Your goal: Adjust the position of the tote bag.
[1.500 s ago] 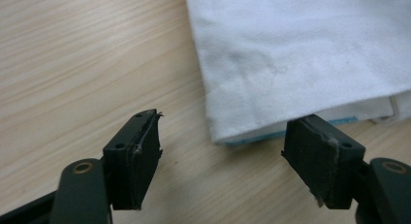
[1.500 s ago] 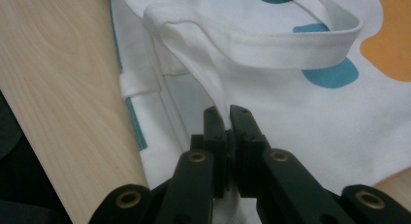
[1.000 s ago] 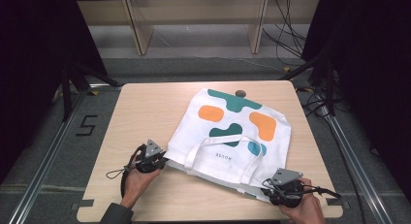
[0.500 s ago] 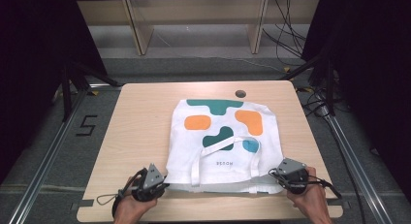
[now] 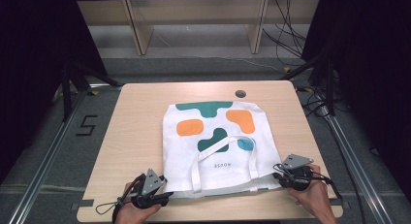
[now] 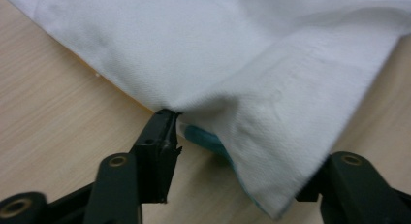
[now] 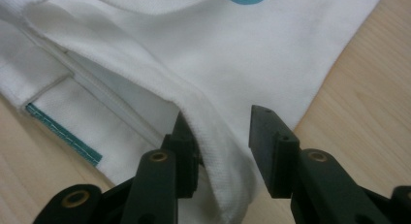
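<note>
A white tote bag (image 5: 218, 141) with orange, green and blue blobs lies flat on the wooden table (image 5: 135, 122), its mouth and handles (image 5: 196, 173) toward the near edge. My left gripper (image 5: 167, 197) is at the bag's near left corner. In the left gripper view the jaws (image 6: 247, 151) stand wide apart with the bag (image 6: 252, 88) corner lying loose between them. My right gripper (image 5: 276, 176) is at the near right corner. Its jaws (image 7: 225, 132) are open around the bag (image 7: 232, 54) hem, with a gap at one jaw.
A round dark hole (image 5: 240, 93) sits in the table's far edge just beyond the bag. Wooden shelving (image 5: 194, 20) and loose cables (image 5: 291, 44) lie on the floor behind. Metal rails (image 5: 48, 156) run along both table sides.
The bag was pulled toward the near edge and turned square to the table. Both grippers moved back with its near corners, and their jaws now stand apart.
</note>
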The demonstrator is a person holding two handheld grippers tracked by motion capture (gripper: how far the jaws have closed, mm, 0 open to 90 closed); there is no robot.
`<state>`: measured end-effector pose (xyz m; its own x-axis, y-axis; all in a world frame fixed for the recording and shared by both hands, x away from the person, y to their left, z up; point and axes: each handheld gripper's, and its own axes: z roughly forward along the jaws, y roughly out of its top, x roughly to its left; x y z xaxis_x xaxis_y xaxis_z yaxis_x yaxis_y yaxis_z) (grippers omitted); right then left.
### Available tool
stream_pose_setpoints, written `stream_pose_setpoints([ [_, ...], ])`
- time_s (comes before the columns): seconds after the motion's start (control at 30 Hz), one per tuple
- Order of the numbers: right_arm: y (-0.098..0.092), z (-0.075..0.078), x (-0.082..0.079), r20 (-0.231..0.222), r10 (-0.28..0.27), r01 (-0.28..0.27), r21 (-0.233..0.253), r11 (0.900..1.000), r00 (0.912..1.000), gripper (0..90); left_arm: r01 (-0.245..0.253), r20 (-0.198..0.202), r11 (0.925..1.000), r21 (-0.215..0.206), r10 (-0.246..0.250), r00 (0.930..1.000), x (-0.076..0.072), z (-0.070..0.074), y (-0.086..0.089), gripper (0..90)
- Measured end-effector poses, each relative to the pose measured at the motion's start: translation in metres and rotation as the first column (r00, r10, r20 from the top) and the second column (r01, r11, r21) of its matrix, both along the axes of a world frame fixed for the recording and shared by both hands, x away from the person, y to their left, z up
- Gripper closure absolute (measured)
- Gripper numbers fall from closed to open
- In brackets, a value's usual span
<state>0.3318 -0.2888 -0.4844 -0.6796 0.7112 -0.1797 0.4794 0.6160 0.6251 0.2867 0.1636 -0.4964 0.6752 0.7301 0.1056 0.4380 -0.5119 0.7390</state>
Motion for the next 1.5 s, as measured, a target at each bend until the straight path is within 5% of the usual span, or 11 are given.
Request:
stream_pose_setpoints([
  [0.13, 0.001, 0.001, 0.001, -0.003, 0.011, -0.011, 0.025, 1.0, 0.9999, 72.3, 0.002, 0.009, 0.9999, 0.015, -0.002, 1.0, 0.009, 0.0, -0.007, 42.0],
  [0.33, 0.001, 0.006, 0.003, 0.002, 0.007, -0.007, 0.046, 0.999, 1.0, 77.8, -0.011, 0.089, 0.9987, -0.05, 0.015, 0.9959, 0.009, 0.009, -0.006, 44.5],
  [0.37, 0.002, 0.006, 0.002, 0.001, 0.009, -0.009, 0.041, 0.999, 1.0, 77.9, 0.033, 0.128, 0.9994, -0.01, -0.032, 0.9913, 0.011, 0.012, -0.006, 45.3],
  [0.5, 0.004, 0.004, 0.003, -0.003, 0.009, -0.009, 0.034, 0.999, 1.0, 77.3, 0.034, 0.128, 0.999, 0.028, -0.037, 0.9911, 0.008, 0.013, -0.011, 42.6],
  [0.67, 0.003, 0.004, 0.001, -0.006, 0.008, -0.008, 0.045, 0.999, 0.9999, 75.3, -0.04, 0.071, 0.996, 0.081, 0.034, 0.9969, -0.004, 0.014, -0.013, 32.9],
  [0.93, 0.003, 0.005, 0.002, -0.005, 0.006, -0.006, 0.054, 0.999, 1.0, 73.8, 0.01, 0.188, 0.9944, 0.105, -0.03, 0.9816, -0.004, 0.02, -0.029, 36.1],
  [0.97, 0.004, 0.005, 0.002, -0.004, 0.001, -0.001, 0.052, 0.999, 1.0, 73.8, 0.06, 0.17, 0.9893, 0.133, -0.083, 0.982, -0.002, 0.021, -0.028, 41.9],
  [1.03, 0.004, 0.005, 0.002, -0.007, 0.006, -0.006, 0.051, 0.999, 1.0, 73.8, 0.095, 0.13, 0.9916, 0.088, -0.106, 0.9859, 0.006, 0.015, -0.029, 52.2],
  [1.07, 0.004, 0.005, 0.002, -0.007, 0.007, -0.006, 0.053, 0.999, 1.0, 73.8, 0.126, 0.106, 0.9859, 0.11, -0.138, 0.9848, 0.012, 0.014, -0.027, 57.9],
  [1.2, 0.003, 0.006, 0.002, -0.014, 0.006, -0.006, 0.06, 0.998, 0.9999, 73.8, 0.128, 0.064, 0.9906, 0.047, -0.131, 0.9893, 0.019, 0.011, -0.019, 71.6],
  [1.5, 0.002, 0.007, 0.002, -0.014, 0.019, -0.018, 0.069, 0.997, 0.9997, 74.9, 0.137, 0.006, 0.9906, -0.005, -0.137, 0.9906, 0.027, 0.008, -0.011, 77.3],
])
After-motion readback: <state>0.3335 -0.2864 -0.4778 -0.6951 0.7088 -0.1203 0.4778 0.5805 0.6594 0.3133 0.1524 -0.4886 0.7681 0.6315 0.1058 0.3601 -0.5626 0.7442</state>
